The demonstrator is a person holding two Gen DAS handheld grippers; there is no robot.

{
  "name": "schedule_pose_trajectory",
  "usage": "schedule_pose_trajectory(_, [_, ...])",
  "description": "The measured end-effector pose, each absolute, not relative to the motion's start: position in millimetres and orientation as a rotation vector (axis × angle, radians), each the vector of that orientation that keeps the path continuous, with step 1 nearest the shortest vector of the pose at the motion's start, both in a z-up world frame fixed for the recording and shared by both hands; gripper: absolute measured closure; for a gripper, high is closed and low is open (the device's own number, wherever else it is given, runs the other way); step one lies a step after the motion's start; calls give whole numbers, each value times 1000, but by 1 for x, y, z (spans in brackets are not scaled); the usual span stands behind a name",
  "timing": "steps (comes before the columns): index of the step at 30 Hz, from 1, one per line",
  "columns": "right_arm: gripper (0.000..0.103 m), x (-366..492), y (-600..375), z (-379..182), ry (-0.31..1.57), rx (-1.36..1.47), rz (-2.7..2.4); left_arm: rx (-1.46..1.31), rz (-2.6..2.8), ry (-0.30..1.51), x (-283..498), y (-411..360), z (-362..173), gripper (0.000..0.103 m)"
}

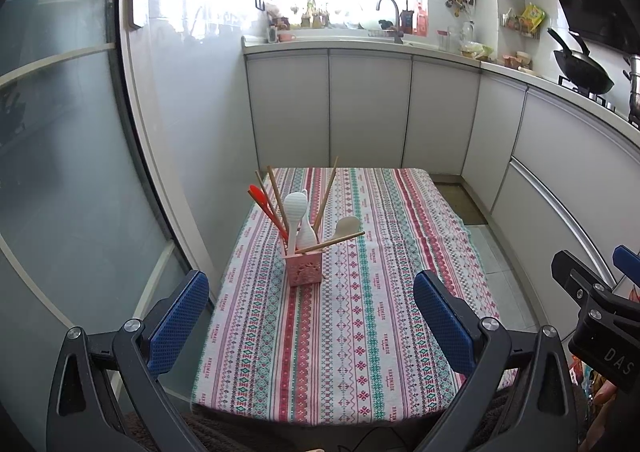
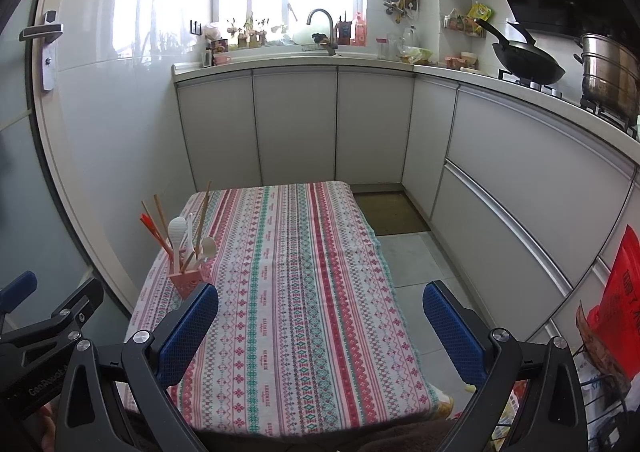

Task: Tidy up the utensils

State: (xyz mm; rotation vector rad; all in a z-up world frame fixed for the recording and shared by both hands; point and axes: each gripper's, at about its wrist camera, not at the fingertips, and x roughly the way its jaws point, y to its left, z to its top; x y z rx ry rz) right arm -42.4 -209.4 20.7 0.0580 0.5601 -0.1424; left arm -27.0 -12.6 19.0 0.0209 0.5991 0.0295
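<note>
Blue-padded left tool (image 1: 311, 316) and right tool (image 2: 320, 328) — both agape, hovering level

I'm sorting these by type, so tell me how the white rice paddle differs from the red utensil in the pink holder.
The white rice paddle has a broad, rounded, ribbed head; the red utensil is slim and pointed. The paddle stands nearly upright, while the red one leans left. Both sit handle-down in the pink holder.

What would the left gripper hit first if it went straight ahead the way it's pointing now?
Probably the pink utensil holder on the striped tablecloth. It stands between the left gripper's open fingers, slightly left of centre. Depth is unclear, so it might pass above it.
</note>
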Motion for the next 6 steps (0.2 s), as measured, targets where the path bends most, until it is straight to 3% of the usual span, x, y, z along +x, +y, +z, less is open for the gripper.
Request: schedule_pose_trajectory(6, [0,-39,-209,20,566,57,-140,17,32,606,-24,-12,16,0])
